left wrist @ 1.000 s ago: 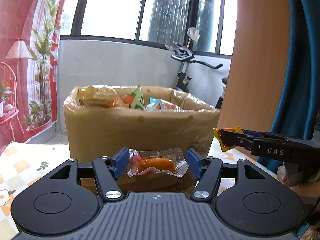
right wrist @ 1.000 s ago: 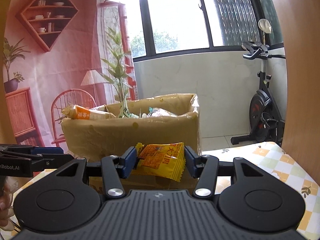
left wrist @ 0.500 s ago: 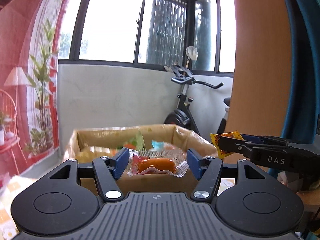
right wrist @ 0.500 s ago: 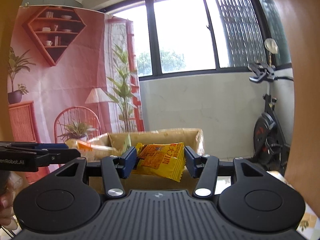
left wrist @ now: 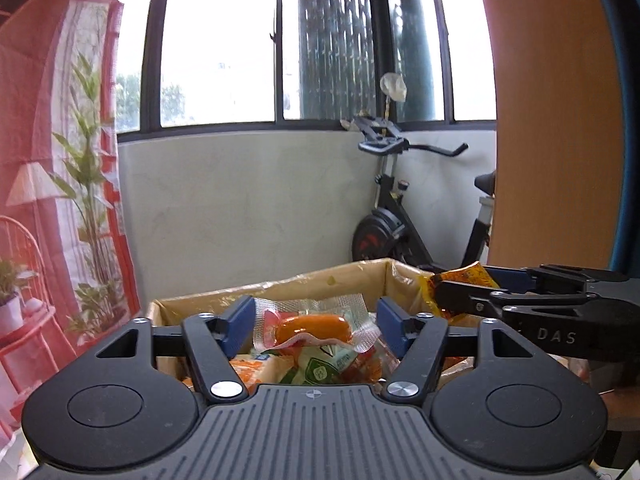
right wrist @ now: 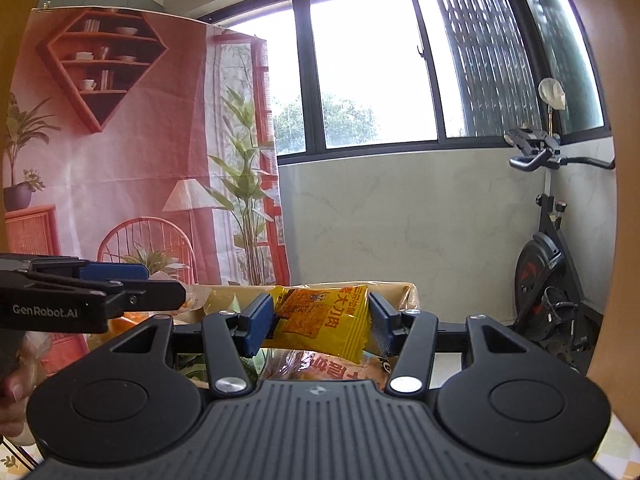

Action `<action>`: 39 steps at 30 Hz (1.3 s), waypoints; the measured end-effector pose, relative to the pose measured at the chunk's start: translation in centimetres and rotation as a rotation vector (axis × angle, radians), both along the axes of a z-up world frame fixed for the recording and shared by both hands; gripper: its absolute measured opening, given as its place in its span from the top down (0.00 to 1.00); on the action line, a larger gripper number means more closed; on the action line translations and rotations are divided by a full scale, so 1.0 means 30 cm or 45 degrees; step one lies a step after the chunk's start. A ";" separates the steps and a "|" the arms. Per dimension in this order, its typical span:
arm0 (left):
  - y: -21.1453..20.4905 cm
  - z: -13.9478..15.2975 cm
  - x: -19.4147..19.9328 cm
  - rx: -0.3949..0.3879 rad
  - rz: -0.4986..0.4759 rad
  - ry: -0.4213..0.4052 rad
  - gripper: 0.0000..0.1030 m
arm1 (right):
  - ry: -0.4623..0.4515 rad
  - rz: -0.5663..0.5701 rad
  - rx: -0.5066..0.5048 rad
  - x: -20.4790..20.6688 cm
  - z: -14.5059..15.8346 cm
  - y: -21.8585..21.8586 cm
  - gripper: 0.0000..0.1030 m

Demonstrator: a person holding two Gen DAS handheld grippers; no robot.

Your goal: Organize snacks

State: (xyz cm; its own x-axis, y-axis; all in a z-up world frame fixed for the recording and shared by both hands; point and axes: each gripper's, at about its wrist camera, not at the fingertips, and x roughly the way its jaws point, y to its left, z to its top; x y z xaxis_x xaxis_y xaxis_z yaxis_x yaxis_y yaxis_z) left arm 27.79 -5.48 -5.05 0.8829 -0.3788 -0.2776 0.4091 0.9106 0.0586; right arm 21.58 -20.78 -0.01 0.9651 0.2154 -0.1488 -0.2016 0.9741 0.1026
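My left gripper (left wrist: 314, 330) hovers over the open cardboard box (left wrist: 280, 292). Its jaws are opening, and the clear sausage packet (left wrist: 316, 326) sits tilted and loose between the blue pads, with gaps on both sides. Below it lie several snack packs (left wrist: 320, 368) in the box. My right gripper (right wrist: 320, 324) is shut on a yellow snack packet (right wrist: 324, 316) above the box rim (right wrist: 400, 290). In the left wrist view, the right gripper (left wrist: 460, 296) reaches in from the right, with the yellow packet (left wrist: 472, 274) at its tip. In the right wrist view, the left gripper (right wrist: 164, 286) comes in from the left.
An exercise bike (right wrist: 552, 272) stands by the white wall behind the box. A wooden panel (left wrist: 552, 120) rises at the right and a pink printed backdrop (right wrist: 120, 160) hangs at the left. A hand (right wrist: 12, 392) holds the left gripper. Patterned tablecloth (right wrist: 616, 456) shows at the lower right.
Both grippers have risen and moved forward from in front of the box to above its opening. The left jaws have widened, and the sausage packet now sits tilted between them.
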 end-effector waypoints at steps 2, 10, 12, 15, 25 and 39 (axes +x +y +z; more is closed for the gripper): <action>0.003 -0.002 0.009 -0.004 -0.008 0.008 0.29 | 0.013 0.001 0.002 0.023 -0.009 -0.003 0.47; 0.068 0.025 0.028 -0.038 0.068 0.040 0.18 | 0.096 -0.040 0.028 0.059 -0.043 -0.035 0.36; 0.084 0.038 0.021 -0.047 0.086 0.043 0.18 | 0.093 -0.056 0.041 0.047 -0.042 -0.049 0.35; 0.104 0.059 0.001 -0.049 0.108 0.048 0.15 | 0.097 -0.075 0.055 0.027 -0.031 -0.064 0.35; 0.166 0.136 -0.099 -0.085 0.229 0.072 0.05 | 0.121 -0.047 0.063 -0.057 0.049 -0.034 0.12; 0.200 0.235 -0.343 -0.001 0.333 -0.005 0.05 | 0.165 -0.054 0.049 -0.251 0.153 0.060 0.00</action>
